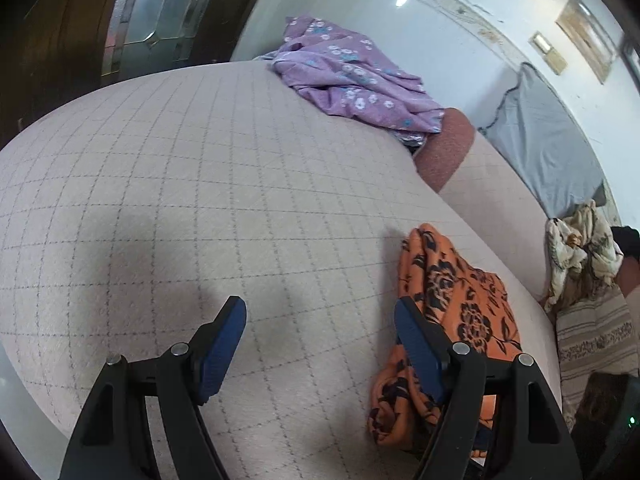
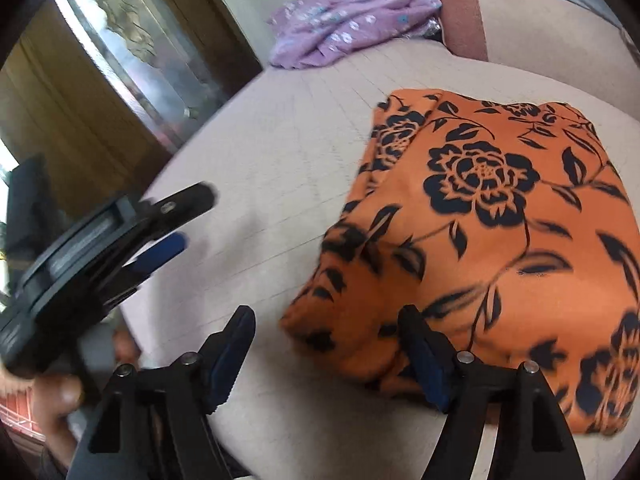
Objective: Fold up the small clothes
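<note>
An orange garment (image 2: 500, 220) with black flowers lies folded into a rough block on the pale checked bedsheet (image 2: 280, 160). My right gripper (image 2: 326, 320) is open just before its near left corner; that corner lies between the fingers and no pad presses on it. My left gripper (image 1: 320, 312) is open over bare sheet, its right finger in front of the bunched edge of the orange garment (image 1: 452, 304). In the right wrist view the left gripper (image 2: 196, 216) shows at the left, held by a hand (image 2: 56, 396).
A purple floral garment (image 1: 352, 80) lies crumpled at the bed's far side, next to a reddish bolster (image 1: 444, 148). A grey pillow (image 1: 540, 140) leans on the wall. A cream floral cloth (image 1: 580, 248) and a striped cloth (image 1: 592, 336) sit at the right. A wooden door (image 1: 140, 20) stands behind.
</note>
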Motion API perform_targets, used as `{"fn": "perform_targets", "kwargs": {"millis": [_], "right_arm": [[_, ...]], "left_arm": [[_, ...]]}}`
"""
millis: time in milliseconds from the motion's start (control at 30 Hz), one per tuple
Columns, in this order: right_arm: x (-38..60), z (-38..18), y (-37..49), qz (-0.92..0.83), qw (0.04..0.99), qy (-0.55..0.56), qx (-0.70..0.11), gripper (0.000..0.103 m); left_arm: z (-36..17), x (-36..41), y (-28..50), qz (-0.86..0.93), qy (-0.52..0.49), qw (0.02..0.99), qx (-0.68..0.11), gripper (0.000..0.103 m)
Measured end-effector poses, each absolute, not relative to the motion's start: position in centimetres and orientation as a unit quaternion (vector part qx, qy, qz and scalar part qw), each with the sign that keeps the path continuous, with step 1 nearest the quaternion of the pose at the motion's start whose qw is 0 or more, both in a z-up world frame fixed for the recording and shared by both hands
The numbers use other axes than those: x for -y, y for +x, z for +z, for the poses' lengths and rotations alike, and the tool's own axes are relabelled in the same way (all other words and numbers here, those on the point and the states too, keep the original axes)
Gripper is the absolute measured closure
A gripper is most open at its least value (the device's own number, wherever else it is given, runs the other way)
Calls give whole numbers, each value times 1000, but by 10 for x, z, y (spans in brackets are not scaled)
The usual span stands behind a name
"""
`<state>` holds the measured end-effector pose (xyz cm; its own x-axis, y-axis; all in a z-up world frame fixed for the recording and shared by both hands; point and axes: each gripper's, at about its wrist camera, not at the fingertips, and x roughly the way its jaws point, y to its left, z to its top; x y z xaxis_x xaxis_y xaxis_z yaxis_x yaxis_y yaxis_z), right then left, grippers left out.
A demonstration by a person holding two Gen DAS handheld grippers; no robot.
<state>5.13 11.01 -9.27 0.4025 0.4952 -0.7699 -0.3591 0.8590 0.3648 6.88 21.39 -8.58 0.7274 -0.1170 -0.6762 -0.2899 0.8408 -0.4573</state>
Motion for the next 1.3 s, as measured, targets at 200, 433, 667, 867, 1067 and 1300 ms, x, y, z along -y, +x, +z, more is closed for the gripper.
{"fn": "perform_targets", "kwargs": {"millis": [200, 433, 667, 867, 1067, 1300], "right_arm": [[-44, -76, 10, 233, 850, 160, -443, 26], [43, -82, 3, 188, 849, 241, -431, 26], [101, -98, 0, 175, 827, 336, -416, 25], [142, -110, 29, 168, 795, 408, -417, 21], [140, -127, 83, 207, 746, 444, -451, 21], [101, -143, 118, 193, 752, 370, -510, 64]], "left_arm": [[-71, -170, 63, -71, -242, 893, -372, 28], [-116, -161, 76, -5, -227, 836, -500, 60], [-51, -137, 69, -16, -148, 896, -418, 54], [-43, -88, 109, -49, -76, 913, -399, 41], [-91, -77, 143, -19, -50, 892, -449, 41], [-115, -94, 141, -26, -86, 886, -454, 38]]}}
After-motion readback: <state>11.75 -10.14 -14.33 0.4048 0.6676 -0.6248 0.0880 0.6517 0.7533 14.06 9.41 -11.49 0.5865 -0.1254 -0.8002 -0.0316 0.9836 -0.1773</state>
